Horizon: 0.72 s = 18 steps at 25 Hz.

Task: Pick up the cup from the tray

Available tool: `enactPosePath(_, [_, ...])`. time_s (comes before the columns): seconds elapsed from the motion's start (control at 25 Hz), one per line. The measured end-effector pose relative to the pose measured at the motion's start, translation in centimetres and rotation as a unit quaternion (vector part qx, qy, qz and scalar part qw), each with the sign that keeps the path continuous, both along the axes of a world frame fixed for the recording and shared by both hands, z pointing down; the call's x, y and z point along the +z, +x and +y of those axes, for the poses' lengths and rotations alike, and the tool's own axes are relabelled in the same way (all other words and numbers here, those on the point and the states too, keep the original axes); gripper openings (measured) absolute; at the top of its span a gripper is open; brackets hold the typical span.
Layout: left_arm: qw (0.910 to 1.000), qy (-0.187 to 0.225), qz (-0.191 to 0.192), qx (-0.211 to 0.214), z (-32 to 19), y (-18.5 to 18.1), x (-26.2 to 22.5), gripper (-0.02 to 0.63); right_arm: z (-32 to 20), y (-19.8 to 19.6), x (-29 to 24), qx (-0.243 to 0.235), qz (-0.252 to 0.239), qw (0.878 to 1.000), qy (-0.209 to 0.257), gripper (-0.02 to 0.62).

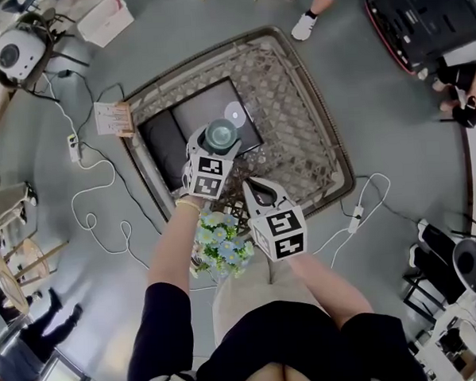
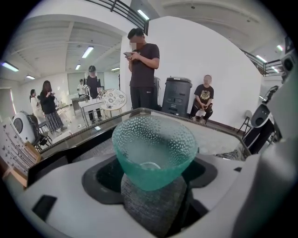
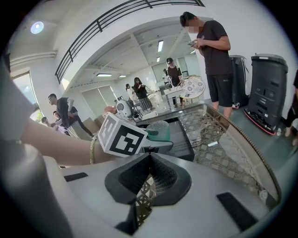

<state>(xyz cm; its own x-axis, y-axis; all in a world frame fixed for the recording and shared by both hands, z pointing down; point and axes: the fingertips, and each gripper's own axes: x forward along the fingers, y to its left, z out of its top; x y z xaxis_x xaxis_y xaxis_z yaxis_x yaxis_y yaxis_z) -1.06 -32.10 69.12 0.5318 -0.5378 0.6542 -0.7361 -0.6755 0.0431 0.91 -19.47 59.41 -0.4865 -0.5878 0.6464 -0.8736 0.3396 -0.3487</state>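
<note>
Head view: L gripper [image 1: 220, 147] is clamping teal dimpled glass cup [image 1: 221, 135] over flat black tray [image 1: 168, 141]. L gripper view: ribbed grey pad [image 2: 153, 207] is pressing cup's rounded wall. R gripper view: R gripper [image 3: 149, 160] is hanging empty, jaw tips meeting.

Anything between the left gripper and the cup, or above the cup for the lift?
Nothing visible. The cup sits between the jaws of the left gripper, over the tray; whether the pads press it is unclear. The right gripper, shut, stands off to the side.
</note>
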Motion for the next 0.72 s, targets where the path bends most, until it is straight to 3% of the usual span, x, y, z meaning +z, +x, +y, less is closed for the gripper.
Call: enactPosePath(0.72, [0.9997, 0.019, 0.010, -0.010, 0.5, -0.2, -3.0, 0.370, -0.5, 0.9, -1.3, 0.015, 0.007, 1.000, 0.020, 0.009])
